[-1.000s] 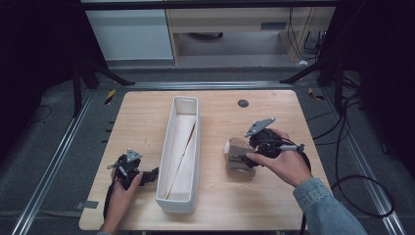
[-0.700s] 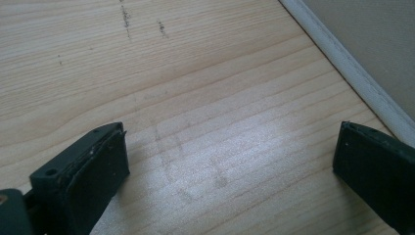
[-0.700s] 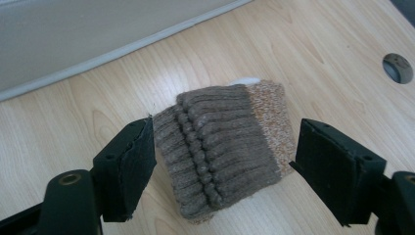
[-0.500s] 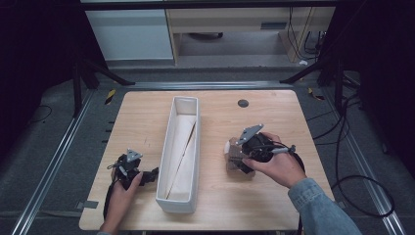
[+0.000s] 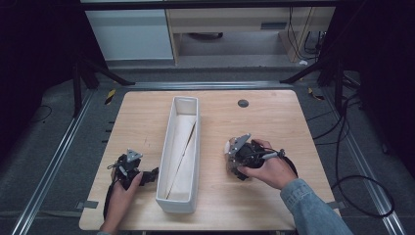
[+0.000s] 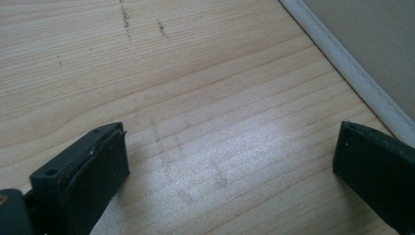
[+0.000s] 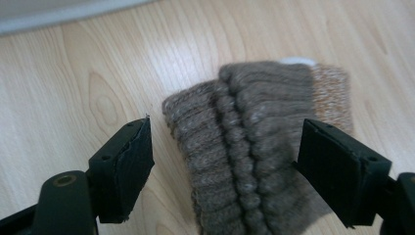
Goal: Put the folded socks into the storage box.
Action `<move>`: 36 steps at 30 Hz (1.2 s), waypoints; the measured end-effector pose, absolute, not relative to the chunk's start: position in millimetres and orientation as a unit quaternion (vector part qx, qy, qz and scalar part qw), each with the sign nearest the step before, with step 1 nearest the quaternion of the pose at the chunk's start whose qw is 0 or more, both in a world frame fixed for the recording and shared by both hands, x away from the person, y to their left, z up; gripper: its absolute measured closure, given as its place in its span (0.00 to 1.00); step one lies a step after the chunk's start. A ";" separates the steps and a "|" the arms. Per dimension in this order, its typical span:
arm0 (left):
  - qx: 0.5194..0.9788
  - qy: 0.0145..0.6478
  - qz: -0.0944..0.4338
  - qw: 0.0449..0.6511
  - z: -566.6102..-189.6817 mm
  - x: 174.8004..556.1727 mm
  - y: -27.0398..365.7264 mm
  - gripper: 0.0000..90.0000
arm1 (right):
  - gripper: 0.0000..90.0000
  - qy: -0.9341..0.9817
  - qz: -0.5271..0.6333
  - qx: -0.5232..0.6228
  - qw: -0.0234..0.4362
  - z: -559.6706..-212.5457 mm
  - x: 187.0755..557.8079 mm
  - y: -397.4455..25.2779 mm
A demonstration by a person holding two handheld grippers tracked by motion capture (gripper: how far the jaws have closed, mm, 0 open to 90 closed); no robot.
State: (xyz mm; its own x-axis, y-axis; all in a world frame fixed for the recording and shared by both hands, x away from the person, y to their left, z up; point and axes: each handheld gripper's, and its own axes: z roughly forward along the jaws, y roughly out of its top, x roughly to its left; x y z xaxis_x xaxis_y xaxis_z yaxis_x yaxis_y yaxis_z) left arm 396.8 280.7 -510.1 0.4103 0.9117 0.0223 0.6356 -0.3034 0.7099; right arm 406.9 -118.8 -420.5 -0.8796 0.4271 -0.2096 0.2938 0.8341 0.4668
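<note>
Right gripper view: we see the right gripper (image 7: pixel 222 166) with its black jaws spread wide on either side of a folded brown knit piece (image 7: pixel 249 147), the ribbed fabric lying between them on the wooden table (image 7: pixel 73 73); the right jaw sits just against the fabric's edge, the left jaw stands clear of it, and nothing is clamped. A lighter, speckled tan layer and a sliver of white show at the far end of the knit. In the left gripper view, we find the left gripper (image 6: pixel 230 166) likewise released, jaws well apart over bare wood, with the pale wall of the bin (image 6: pixel 342 63) running along the upper right. From the high view, we place the right hand (image 5: pixel 266 169) right of centre, its gripper over the knit piece, and the left hand (image 5: pixel 120 196) at the near left edge. Between them stands the long white bin (image 5: pixel 169 147), running near to far, a slanted panel inside it. A small dark disc (image 5: pixel 243 103) sits on the far side of the table.
</note>
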 end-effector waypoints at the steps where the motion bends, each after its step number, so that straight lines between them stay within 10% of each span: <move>1: 0.777 0.498 0.217 0.317 -510.1 396.8 280.7 0.00 | 0.23 0.948 0.209 0.185 0.154 -424.3 407.8 -117.7; 31: 0.778 0.496 0.217 0.318 -510.2 396.2 280.7 0.00 | 0.25 0.955 0.168 0.169 0.178 -449.8 417.2 -121.7; 36: 0.779 0.495 0.217 0.319 -510.2 395.2 280.7 0.00 | 0.39 0.955 0.161 0.158 0.192 -447.7 415.2 -122.7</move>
